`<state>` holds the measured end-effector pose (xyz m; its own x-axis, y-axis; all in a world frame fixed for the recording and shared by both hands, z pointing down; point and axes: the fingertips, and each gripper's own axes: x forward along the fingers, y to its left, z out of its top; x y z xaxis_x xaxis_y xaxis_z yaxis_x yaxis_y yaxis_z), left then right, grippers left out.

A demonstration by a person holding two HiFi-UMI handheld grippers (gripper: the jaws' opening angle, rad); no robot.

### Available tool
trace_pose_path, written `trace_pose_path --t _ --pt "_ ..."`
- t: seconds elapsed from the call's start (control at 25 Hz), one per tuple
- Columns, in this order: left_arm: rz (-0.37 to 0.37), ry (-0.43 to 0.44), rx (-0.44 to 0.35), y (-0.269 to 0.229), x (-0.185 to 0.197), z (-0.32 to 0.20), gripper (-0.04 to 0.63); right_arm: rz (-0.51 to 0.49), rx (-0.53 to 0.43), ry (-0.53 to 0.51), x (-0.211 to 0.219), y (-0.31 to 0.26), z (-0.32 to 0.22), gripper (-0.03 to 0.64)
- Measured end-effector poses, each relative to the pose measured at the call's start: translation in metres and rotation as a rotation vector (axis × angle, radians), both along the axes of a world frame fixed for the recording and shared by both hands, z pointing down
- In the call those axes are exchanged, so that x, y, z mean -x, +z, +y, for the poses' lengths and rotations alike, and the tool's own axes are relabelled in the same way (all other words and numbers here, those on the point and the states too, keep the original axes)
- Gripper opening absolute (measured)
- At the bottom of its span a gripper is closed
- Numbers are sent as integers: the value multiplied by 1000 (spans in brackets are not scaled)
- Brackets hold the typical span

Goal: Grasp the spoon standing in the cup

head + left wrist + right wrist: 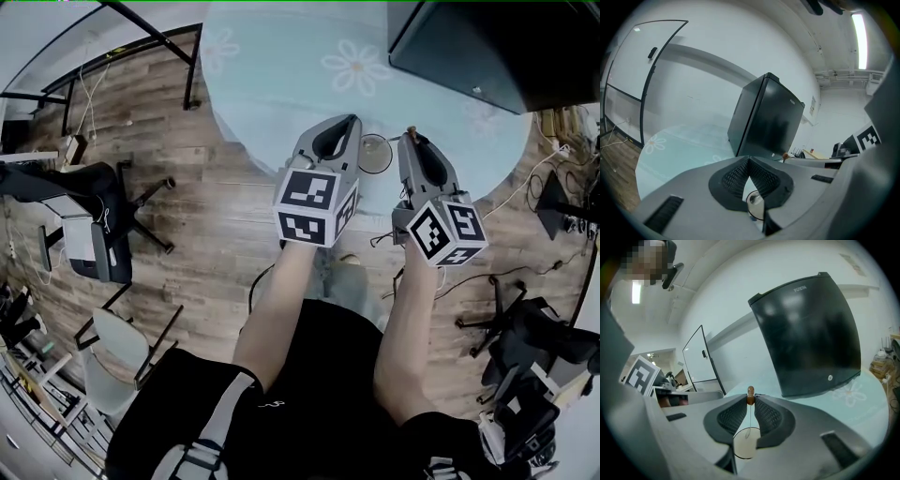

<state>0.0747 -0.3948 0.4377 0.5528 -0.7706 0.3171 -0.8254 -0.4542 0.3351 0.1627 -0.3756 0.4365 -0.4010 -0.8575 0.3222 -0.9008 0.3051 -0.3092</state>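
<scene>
A clear glass cup (375, 155) stands near the front edge of the round table (281, 84) with its pale blue flowered cloth. A thin spoon (750, 391) with a brown knob on its handle stands upright in the cup (743, 451). My right gripper (750, 397) is shut on the top of that handle, just under the knob, above and to the right of the cup in the head view (411, 138). My left gripper (749, 160) is shut with nothing in it, hovering just left of the cup (352, 122). The cup (754, 201) shows beneath its jaws.
A black mini fridge (478, 42) sits on the table behind the cup, at the back right. Office chairs (84, 202) and cables stand on the wooden floor to the left and right of the person. A whiteboard (701, 357) stands beyond the table.
</scene>
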Motion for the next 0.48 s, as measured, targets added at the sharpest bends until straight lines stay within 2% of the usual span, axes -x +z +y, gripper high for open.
trace_pose_path --t 0.48 --pt "-15 -8 -111 -57 -2 -11 11 0 -121 -43 1 -60 -10 51"
